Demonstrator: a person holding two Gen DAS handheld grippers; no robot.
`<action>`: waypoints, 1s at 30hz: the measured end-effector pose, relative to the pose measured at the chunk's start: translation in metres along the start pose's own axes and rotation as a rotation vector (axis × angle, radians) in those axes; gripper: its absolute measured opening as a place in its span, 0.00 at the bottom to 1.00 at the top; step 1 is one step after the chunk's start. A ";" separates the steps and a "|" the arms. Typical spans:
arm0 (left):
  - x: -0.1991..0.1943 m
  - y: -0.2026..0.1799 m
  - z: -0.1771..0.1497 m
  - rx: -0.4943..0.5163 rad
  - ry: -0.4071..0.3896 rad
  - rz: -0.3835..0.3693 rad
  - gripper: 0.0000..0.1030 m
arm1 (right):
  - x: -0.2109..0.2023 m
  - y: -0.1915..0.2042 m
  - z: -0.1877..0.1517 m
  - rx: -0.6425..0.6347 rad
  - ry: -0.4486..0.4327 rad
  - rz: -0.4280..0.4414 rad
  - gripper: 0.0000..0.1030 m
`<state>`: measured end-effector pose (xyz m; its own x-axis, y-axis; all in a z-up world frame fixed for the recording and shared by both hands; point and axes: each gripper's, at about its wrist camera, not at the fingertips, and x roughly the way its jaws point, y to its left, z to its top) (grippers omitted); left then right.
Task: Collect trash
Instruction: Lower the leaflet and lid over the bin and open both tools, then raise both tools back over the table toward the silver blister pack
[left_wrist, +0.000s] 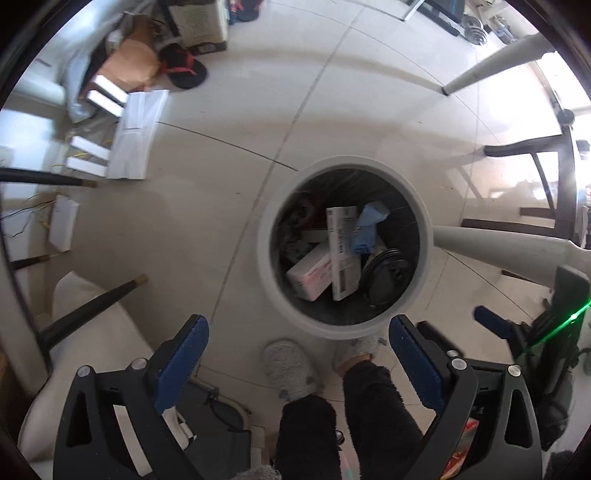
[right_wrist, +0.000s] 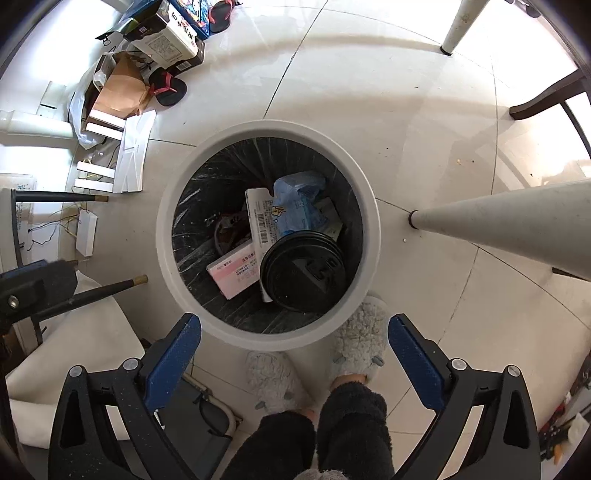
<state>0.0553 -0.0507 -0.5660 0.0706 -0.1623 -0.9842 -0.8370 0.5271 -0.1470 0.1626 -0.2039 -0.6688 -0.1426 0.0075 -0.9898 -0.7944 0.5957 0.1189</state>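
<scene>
Left wrist view: the left gripper (left_wrist: 297, 345) points straight down at the floor, jaws spread wide with nothing between them. The white trash bin (left_wrist: 266, 254) sits just ahead of the fingertips, black liner inside, holding a pink box (left_wrist: 308, 275), a long white carton (left_wrist: 344, 251), a blue bag (left_wrist: 367, 229) and a black lid (left_wrist: 386, 278).

Right wrist view: the right gripper (right_wrist: 293, 338) also aims straight down, jaws wide apart and empty, over the near rim of the trash bin (right_wrist: 166, 229). The black lid (right_wrist: 303, 271) lies on top of the other trash. The person's fuzzy slippers (right_wrist: 360, 339) touch the bin's base.
</scene>
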 end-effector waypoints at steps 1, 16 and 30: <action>-0.005 0.000 -0.005 0.002 -0.007 0.019 0.97 | -0.006 0.000 -0.003 0.004 -0.001 -0.004 0.99; -0.102 -0.017 -0.088 0.034 -0.037 0.130 0.97 | -0.144 -0.013 -0.068 0.126 -0.006 -0.048 0.99; -0.269 -0.036 -0.131 0.056 -0.196 0.125 0.97 | -0.334 0.013 -0.122 0.072 -0.095 -0.012 0.99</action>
<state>-0.0049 -0.1351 -0.2827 0.0769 0.0689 -0.9947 -0.8149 0.5792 -0.0228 0.1281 -0.2965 -0.3273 -0.0742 0.0743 -0.9945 -0.7505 0.6525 0.1047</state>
